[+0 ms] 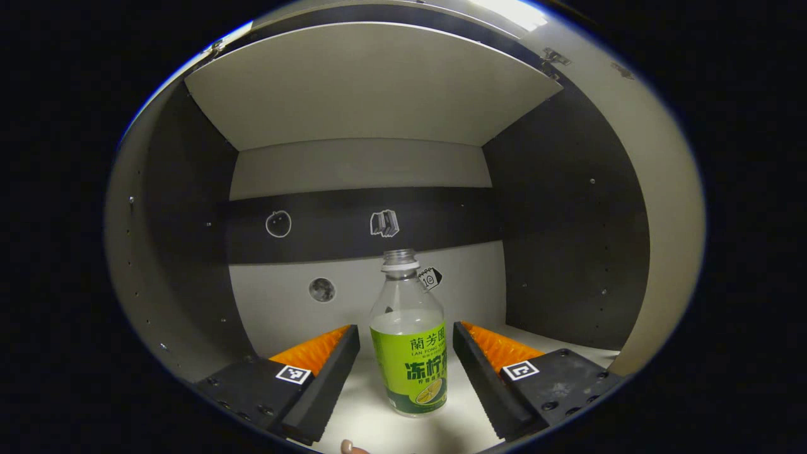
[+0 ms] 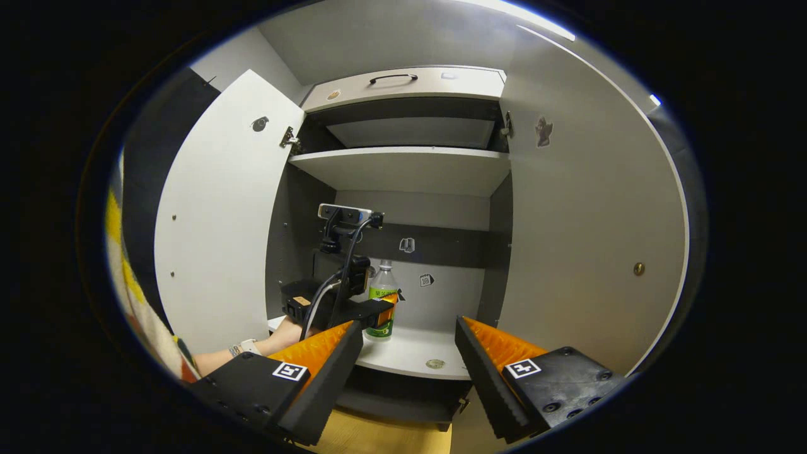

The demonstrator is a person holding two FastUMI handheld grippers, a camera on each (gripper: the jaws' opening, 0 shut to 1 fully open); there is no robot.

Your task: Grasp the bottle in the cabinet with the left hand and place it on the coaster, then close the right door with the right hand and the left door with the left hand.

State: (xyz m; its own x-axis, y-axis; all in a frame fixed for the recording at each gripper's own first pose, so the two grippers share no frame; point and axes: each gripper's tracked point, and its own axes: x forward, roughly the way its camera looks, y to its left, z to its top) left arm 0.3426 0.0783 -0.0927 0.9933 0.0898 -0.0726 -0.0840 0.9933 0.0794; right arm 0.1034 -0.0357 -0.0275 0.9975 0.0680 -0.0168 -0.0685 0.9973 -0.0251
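Left tool [image 1: 406,337] inside the cabinet [image 2: 296,208], fingers spread wide, one on each side of the bottle [image 1: 410,340]. From the left gripper view a gap shows between each finger and the bottle; no contact seen.

Bottle: clear plastic, uncapped, green label on its lower half, upright on the pale cabinet shelf [image 1: 372,422], roughly centred between the 2 fingers and set forward of the back wall. Back wall has a dark band [image 1: 328,224] across it with small stickers.

Right gripper view: right tool [image 2: 406,340] outside the cabinet, facing it, fingers spread apart with nothing between them. Beyond it, the left tool [image 2: 386,309] reaches in over the lower shelf [image 2: 410,353], held by a hand [image 2: 287,334] with a wristband; the bottle [image 2: 382,301] stands just behind its tips. A small round coaster [image 2: 435,364] lies on the same shelf near the front edge, to the right of the bottle and apart from it.

Both doors swung open: left door [image 2: 214,221] and right door [image 2: 586,239]. An upper shelf [image 2: 403,161] sits above, and a drawer with a dark handle [image 2: 394,78] at the top.
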